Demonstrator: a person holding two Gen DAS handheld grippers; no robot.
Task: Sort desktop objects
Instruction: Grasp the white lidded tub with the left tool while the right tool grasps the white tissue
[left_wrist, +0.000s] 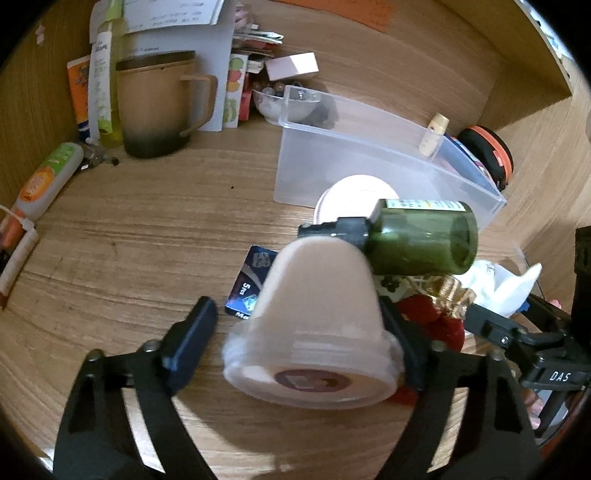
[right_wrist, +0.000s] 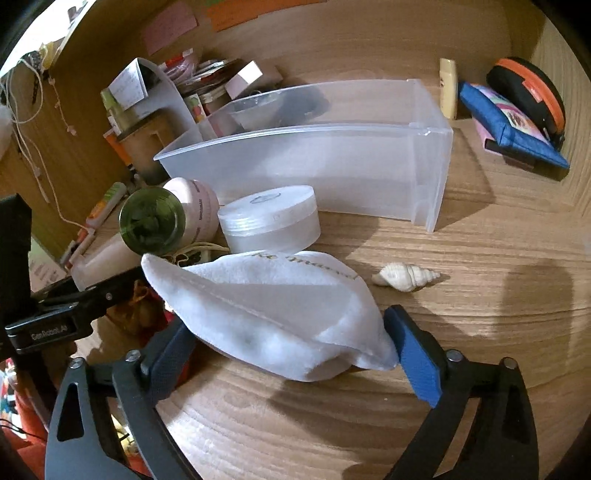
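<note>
In the left wrist view a cream cup-shaped container lies blurred between the fingers of my left gripper. The left finger stands clear of it, so the gripper is open. Behind the container lies a green glass bottle with a black cap, beside a white round jar. In the right wrist view a white plush cloth rests on the desk between the wide-open fingers of my right gripper. Its corner reaches the blue right pad. A clear plastic bin stands behind.
A seashell lies right of the cloth. A blue pouch and a black-and-orange case sit at the back right. A brown mug, tubes and papers crowd the back left. A small blue box lies by the container.
</note>
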